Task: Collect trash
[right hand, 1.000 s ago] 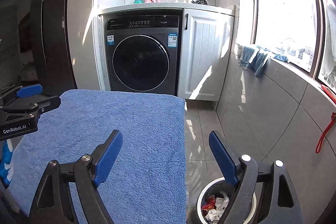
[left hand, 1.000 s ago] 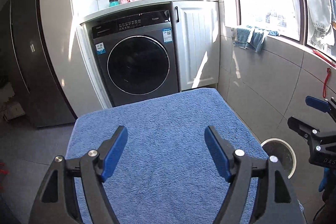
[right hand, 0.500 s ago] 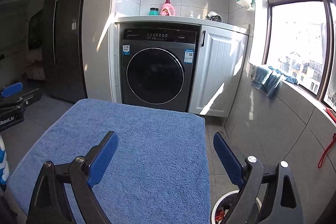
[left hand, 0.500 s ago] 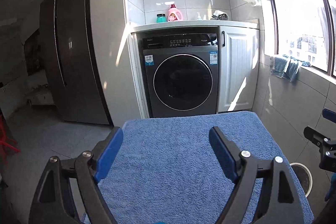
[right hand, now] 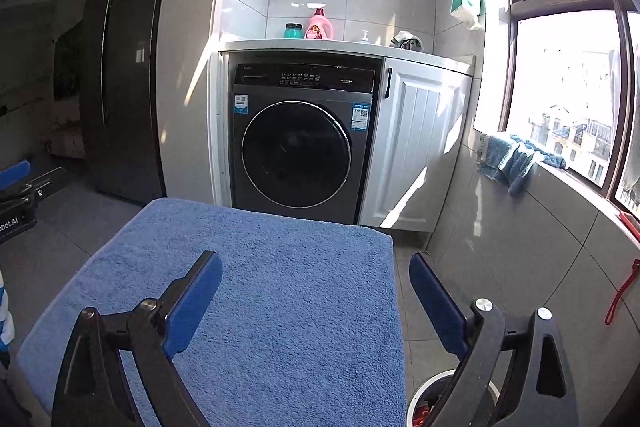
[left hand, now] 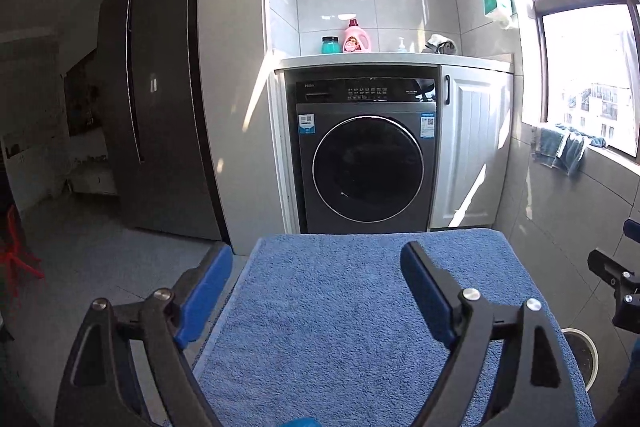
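A blue towel [left hand: 344, 311] covers a table and also shows in the right wrist view [right hand: 288, 291]; I see no trash on it. A round white trash bin [left hand: 582, 351] stands on the floor at the table's right side; in the right wrist view the bin [right hand: 430, 393] shows red and pale scraps inside, half hidden by my finger. My left gripper [left hand: 316, 295] is open and empty above the towel's left part. My right gripper [right hand: 316, 297] is open and empty above the towel's right edge. Each gripper shows at the other view's edge.
A dark washing machine [left hand: 366, 163] sits under a white counter with a pink bottle [left hand: 354, 39]. A white cabinet door [right hand: 416, 151], a tall dark fridge [left hand: 156, 107], a tiled wall under a window with a blue cloth [right hand: 516, 163] and a red cord [right hand: 622, 291] surround the table.
Both grippers have tilted up and drawn back. The views now show more of the room and less of the towel and bin. Both stay open and empty.
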A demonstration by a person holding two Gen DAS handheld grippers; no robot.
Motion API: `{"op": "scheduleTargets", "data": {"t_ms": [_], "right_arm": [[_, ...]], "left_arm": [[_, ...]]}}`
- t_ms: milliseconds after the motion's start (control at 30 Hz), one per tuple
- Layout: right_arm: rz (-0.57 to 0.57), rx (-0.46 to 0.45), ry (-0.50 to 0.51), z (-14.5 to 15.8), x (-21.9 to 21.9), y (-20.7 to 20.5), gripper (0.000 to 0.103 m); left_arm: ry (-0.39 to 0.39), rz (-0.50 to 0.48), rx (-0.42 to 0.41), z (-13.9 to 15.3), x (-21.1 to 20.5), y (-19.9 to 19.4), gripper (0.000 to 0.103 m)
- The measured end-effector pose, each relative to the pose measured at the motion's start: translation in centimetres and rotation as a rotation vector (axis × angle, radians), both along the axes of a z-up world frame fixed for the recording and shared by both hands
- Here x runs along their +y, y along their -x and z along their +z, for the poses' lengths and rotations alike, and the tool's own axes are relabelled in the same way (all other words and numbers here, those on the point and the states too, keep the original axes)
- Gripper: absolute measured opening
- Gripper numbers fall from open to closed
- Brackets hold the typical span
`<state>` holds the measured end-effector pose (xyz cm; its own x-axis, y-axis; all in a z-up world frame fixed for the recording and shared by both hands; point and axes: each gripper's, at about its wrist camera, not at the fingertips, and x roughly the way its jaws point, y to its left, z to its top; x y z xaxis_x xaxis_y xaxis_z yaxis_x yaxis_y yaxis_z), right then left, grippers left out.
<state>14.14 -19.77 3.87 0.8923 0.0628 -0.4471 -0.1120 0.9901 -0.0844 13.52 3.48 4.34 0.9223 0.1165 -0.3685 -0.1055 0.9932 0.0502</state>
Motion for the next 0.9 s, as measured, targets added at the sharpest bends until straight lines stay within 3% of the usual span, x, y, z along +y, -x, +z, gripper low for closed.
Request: {"op": "scheduleTargets", "data": {"t_ms": [900], "right_arm": [[-0.099,0.005,0.013,-1.3,-3.0,-0.9,0.098]], "left_arm": [[-0.033,-0.020,0.036,-1.5,-2.8,-1.8,0.086]]}}
